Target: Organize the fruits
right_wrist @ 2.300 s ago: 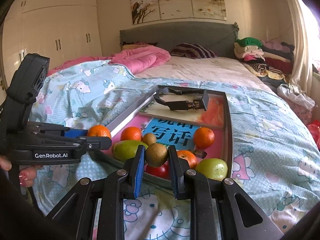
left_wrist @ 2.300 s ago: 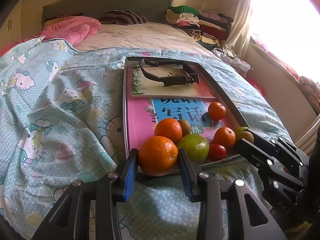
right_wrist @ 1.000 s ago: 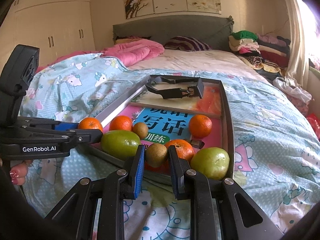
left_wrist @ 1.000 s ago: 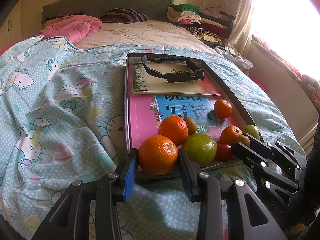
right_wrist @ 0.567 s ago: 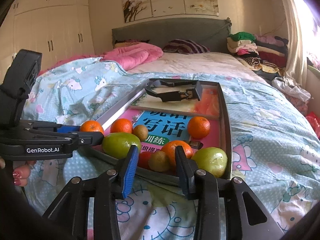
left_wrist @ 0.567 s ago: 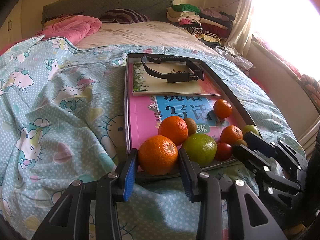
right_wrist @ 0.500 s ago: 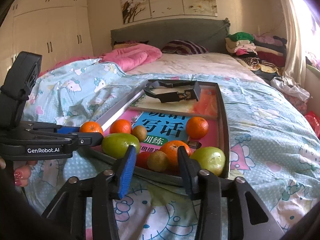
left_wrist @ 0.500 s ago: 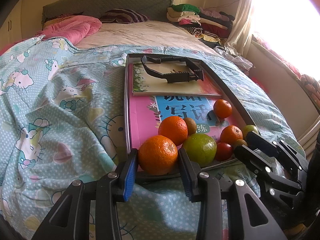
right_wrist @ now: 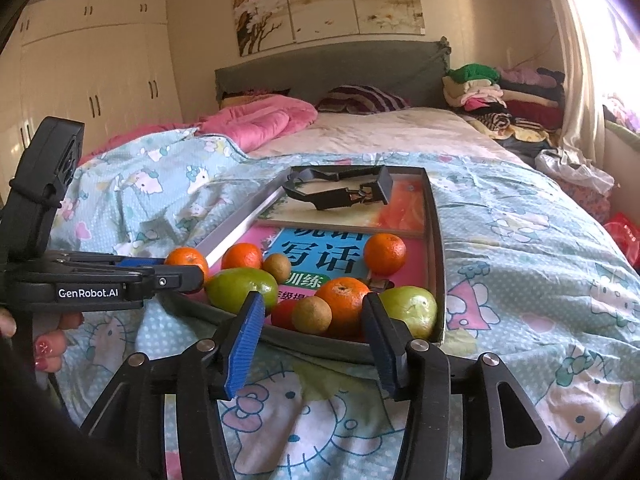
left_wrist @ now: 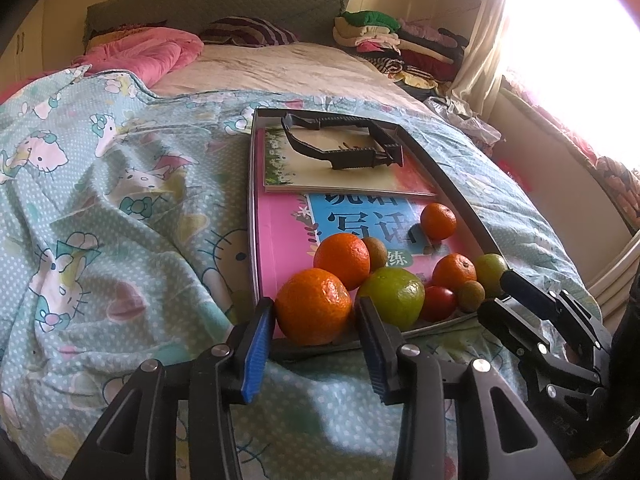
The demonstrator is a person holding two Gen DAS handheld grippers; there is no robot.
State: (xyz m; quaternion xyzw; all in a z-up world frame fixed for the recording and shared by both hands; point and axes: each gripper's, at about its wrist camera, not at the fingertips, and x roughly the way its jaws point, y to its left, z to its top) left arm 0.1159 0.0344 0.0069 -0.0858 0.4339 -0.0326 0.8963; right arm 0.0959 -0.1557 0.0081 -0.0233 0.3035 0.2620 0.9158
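I am looking across a bed (right_wrist: 400,132) in a sunlit bedroom. A teal cartoon-print quilt (left_wrist: 100,200) covers its near half; a pink duvet (right_wrist: 256,124) and a striped pillow (right_wrist: 360,100) lie against the grey headboard (right_wrist: 332,68). Above the headboard hangs a three-panel blossom painting (right_wrist: 328,4). Cream wardrobes (right_wrist: 88,68) stand left of the bed. Folded clothes (right_wrist: 504,92) are stacked at its right, beside a curtain (left_wrist: 476,48) and a glaring window (left_wrist: 568,48).

Daylight floods in from the blown-out white window (left_wrist: 568,32), glaring beside the pale curtain (left_wrist: 476,36). Fruit stays sharp, shadows soft; fisheye bending and dark vignette mark both views' corners.
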